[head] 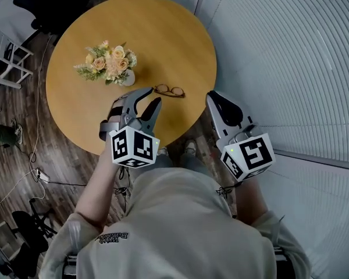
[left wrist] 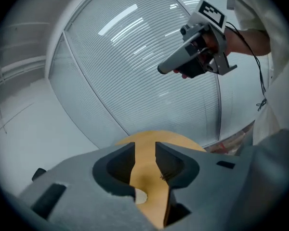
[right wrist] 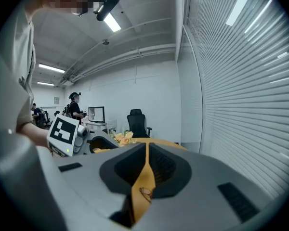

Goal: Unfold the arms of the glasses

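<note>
The thin-framed glasses (head: 169, 90) lie on the round wooden table (head: 163, 34), near its front edge and right of the vase. My left gripper (head: 150, 100) hovers just short of them on their left, open with nothing between its fingers. In the left gripper view the left gripper (left wrist: 145, 150) shows bare table through its gap, with the glasses (left wrist: 163, 177) small behind the right jaw. My right gripper (head: 216, 99) hangs off the table's right rim, shut and empty. The right gripper (right wrist: 147, 150) looks across the table, and the glasses (right wrist: 145, 192) show low in its slit.
A white vase of pale flowers (head: 107, 63) stands left of the glasses. Slatted window blinds (head: 291, 51) run along the right. A white chair (head: 3, 60) and cables (head: 38, 173) are on the wooden floor at left. A black office chair (right wrist: 137, 121) stands beyond the table.
</note>
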The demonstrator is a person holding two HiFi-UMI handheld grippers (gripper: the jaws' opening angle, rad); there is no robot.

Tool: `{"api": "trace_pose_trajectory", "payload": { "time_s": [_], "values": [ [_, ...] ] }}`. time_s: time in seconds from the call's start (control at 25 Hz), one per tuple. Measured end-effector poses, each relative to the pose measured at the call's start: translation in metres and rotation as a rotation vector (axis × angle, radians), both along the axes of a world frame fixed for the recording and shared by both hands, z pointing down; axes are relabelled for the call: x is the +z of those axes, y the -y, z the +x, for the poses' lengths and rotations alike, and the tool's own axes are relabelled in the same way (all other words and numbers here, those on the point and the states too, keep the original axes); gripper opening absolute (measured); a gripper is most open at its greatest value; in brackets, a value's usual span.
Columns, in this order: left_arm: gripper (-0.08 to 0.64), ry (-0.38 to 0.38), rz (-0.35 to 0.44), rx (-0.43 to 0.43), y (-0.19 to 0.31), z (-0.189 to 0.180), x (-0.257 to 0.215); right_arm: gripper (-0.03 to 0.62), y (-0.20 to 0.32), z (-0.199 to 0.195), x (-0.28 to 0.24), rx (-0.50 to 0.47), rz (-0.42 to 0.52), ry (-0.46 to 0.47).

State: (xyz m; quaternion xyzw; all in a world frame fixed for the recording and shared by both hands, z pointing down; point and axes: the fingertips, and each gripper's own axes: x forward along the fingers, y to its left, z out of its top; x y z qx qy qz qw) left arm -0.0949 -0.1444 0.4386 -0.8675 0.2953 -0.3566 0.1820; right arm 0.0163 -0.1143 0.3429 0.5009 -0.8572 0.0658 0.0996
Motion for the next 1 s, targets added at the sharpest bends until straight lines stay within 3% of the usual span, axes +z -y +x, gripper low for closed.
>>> {"api": "trace_pose_trajectory", "payload": {
  "time_s": [0.12, 0.32, 0.52, 0.72, 1.0],
  "values": [
    [0.135, 0.061, 0.057, -0.004, 0.013, 0.008, 0.018, 0.04, 0.011, 0.008, 0.009, -0.022, -0.017, 0.005],
    [0.135, 0.197, 0.082, 0.017, 0.029, 0.027, 0.057, 0.04, 0.023, 0.023, 0.025, -0.044, -0.061, 0.031],
    [0.135, 0.26, 0.024, 0.014, 0.055, 0.04, 0.099, 0.04, 0.051, 0.032, 0.033, -0.067, -0.085, 0.048],
    [0.135, 0.325, -0.015, 0.034, 0.068, 0.055, 0.177, 0.04, 0.061, 0.05, 0.081, -0.08, -0.108, 0.076],
    [0.135, 0.4, -0.077, 0.079, 0.059, 0.057, 0.203, 0.04, 0.06, 0.05, 0.068, -0.085, -0.132, 0.064]
  ]
}}
